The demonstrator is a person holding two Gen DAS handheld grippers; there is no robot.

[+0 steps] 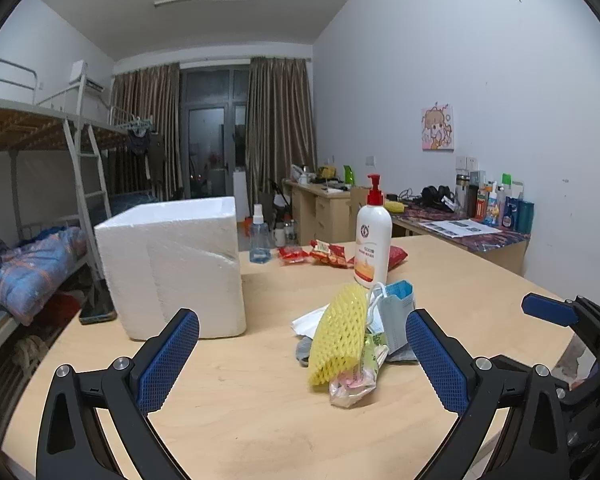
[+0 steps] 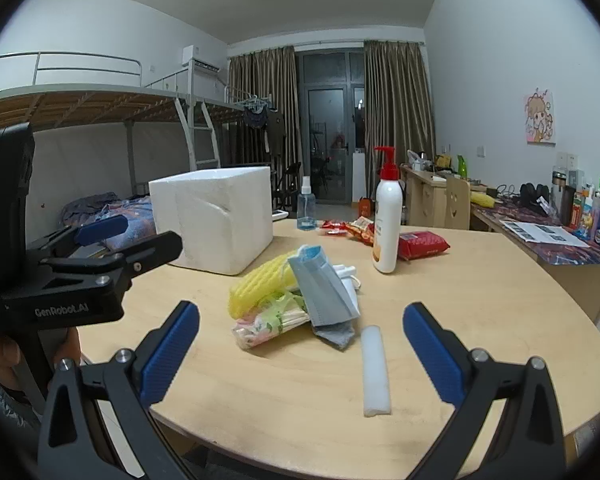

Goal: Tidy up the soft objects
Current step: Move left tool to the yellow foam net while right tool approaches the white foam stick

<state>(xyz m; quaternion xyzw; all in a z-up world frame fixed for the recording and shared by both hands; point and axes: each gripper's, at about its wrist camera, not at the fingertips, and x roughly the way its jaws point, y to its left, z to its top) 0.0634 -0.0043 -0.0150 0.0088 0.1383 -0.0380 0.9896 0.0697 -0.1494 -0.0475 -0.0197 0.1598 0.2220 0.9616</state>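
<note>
With both sets of jaws spread and empty, the light, squashy yellow foam net (image 1: pixel 336 332) is probably best pinched gently mid-body.

Left wrist view: low over the near edge of the table (image 1: pixel 260 400), facing along its fingers toward the far curtains (image 1: pixel 280 128); the yellow foam net (image 1: pixel 336 336) sits close ahead. Right wrist view: same low height, same heading, set further right, with the left gripper (image 2: pixel 116 236) at its left edge. Shared: the foam net (image 2: pixel 260 284), white foam box (image 1: pixel 172 264) (image 2: pixel 216 220), lotion bottle (image 1: pixel 374 240) (image 2: pixel 388 224) and bunk bed (image 1: pixel 40 128).
</note>
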